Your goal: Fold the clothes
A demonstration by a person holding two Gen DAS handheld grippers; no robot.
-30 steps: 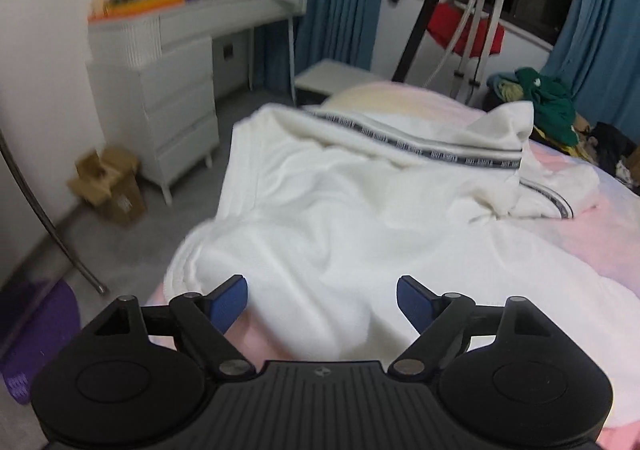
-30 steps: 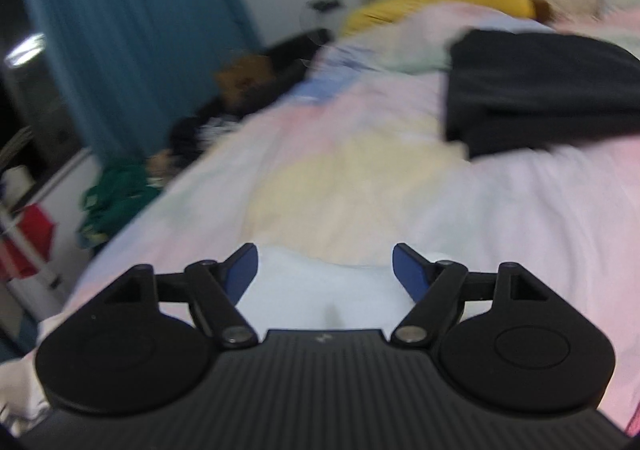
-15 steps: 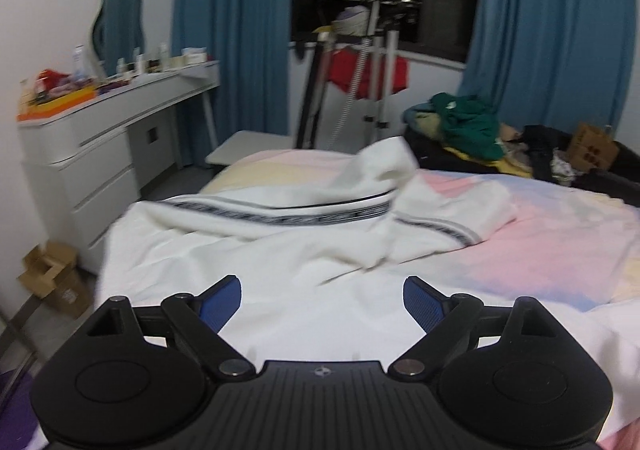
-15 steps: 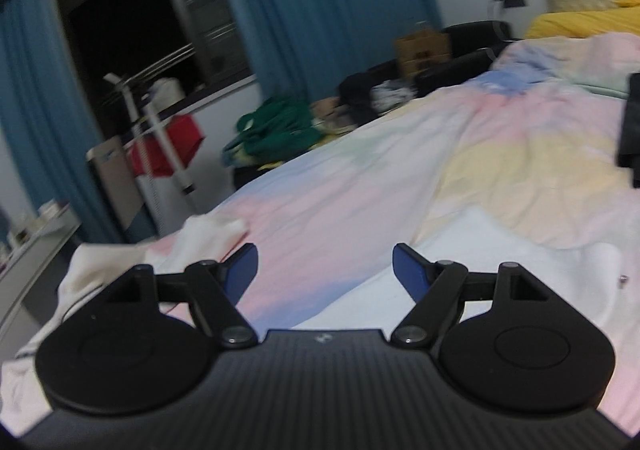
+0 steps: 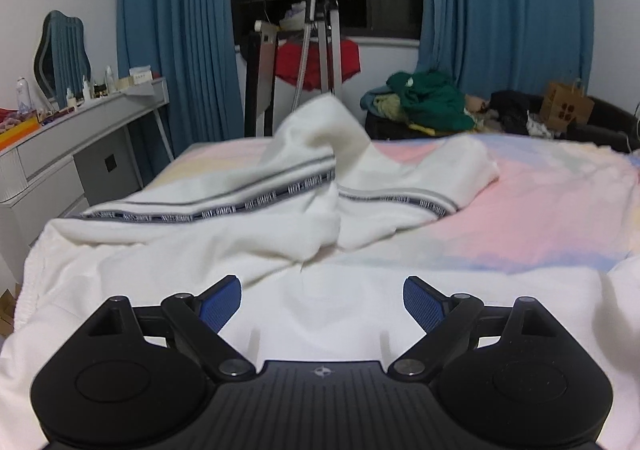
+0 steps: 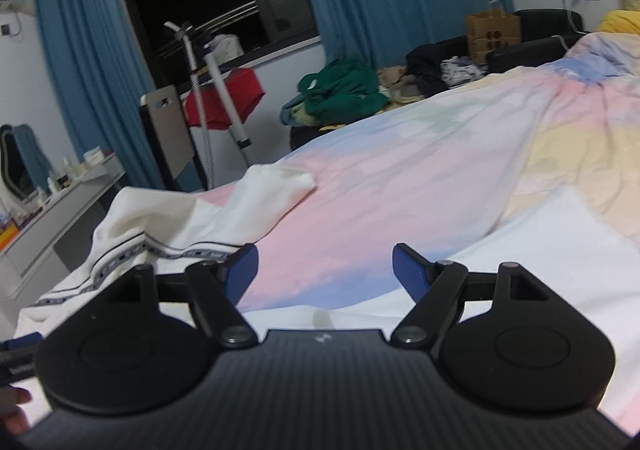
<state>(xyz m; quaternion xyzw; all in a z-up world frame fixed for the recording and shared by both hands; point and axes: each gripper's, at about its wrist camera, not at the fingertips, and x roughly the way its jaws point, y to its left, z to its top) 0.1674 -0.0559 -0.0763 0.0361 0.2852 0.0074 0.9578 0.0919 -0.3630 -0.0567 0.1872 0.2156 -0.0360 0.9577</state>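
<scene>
Claws (image 5: pixel 322 300) (image 6: pixel 325 270) hover agape, tilted down over white garment (image 5: pixel 248 242).

White garment (image 5: pixel 224 242) cut off at bottom; raised sleeve (image 5: pixel 320 129) blurred.

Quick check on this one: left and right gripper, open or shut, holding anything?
Left gripper: open, jaws just widened, holding nothing; white garment lies beneath it.
Right gripper: open, holding nothing, above the bedsheet.
</scene>
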